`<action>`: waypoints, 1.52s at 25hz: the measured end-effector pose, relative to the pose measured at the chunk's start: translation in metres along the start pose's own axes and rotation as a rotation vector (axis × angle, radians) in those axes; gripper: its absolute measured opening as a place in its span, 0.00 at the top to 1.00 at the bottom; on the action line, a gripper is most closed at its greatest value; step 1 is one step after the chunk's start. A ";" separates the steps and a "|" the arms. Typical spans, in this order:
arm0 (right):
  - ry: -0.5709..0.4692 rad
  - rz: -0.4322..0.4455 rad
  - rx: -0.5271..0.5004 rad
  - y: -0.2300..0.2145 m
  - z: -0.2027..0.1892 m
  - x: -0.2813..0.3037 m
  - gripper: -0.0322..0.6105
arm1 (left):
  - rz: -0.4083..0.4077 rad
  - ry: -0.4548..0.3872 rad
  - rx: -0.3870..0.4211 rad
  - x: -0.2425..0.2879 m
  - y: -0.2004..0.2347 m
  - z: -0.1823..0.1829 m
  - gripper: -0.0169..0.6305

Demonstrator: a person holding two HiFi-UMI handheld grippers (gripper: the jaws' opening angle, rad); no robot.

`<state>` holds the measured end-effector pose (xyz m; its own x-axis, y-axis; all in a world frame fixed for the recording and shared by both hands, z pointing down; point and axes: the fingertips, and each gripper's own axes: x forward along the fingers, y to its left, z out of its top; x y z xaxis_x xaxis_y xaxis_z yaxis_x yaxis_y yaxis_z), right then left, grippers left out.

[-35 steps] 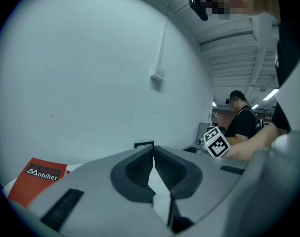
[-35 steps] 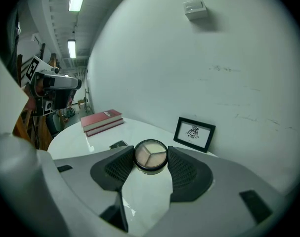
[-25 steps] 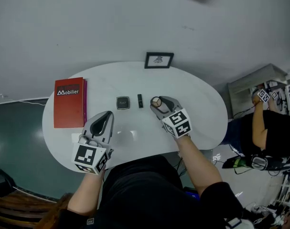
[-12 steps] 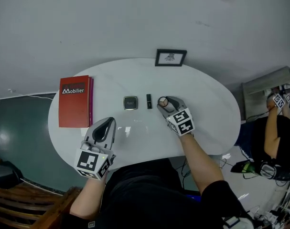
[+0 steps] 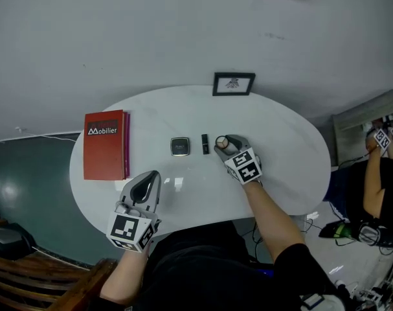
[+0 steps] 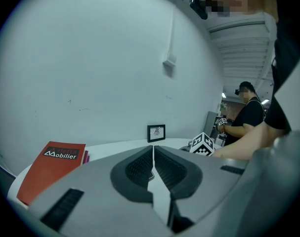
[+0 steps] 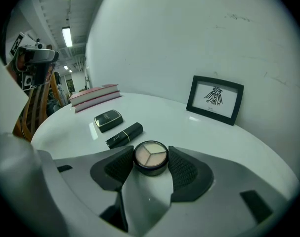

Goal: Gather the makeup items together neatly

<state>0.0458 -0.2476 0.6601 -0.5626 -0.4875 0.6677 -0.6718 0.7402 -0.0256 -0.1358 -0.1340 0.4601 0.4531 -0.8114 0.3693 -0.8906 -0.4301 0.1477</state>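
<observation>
1. The right gripper (image 7: 150, 162) is clenched on a round black compact with three pale powder shades (image 7: 150, 153), pinched between its ribbed pads over the white oval table (image 5: 280, 141)
2. Just beyond its left finger lies a black lipstick tube (image 7: 124, 135), and a square black compact case (image 7: 108, 120) lies past that (both flat on the tabletop)
3. The left gripper (image 6: 153, 163) has its fingers pressed together on nothing, well apart from all three items

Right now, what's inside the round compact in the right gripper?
The round compact is open-topped: three pale powder wedges inside a black rim. The right gripper covers its sides, and its underside is hidden.
</observation>
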 end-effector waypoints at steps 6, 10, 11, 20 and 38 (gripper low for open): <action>0.001 0.007 0.041 -0.002 0.003 -0.004 0.59 | -0.008 -0.027 0.009 -0.009 0.000 0.005 0.94; -0.053 -0.021 0.062 0.003 0.026 -0.035 0.59 | -0.031 -0.059 0.016 -0.020 -0.004 0.015 0.94; -0.076 -0.033 0.067 0.003 0.034 -0.046 0.59 | -0.035 -0.068 0.023 -0.023 -0.004 0.018 0.94; -0.359 -0.026 0.122 0.022 0.119 -0.157 0.59 | -0.025 -0.108 0.039 -0.041 -0.014 0.052 0.94; -0.704 0.164 0.090 0.073 0.173 -0.343 0.88 | 0.004 -0.130 0.121 -0.062 -0.126 0.127 0.94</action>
<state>0.1066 -0.1067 0.2999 -0.8157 -0.5783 0.0136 -0.5722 0.8032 -0.1655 -0.0464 -0.0796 0.3018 0.4580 -0.8539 0.2471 -0.8846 -0.4652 0.0319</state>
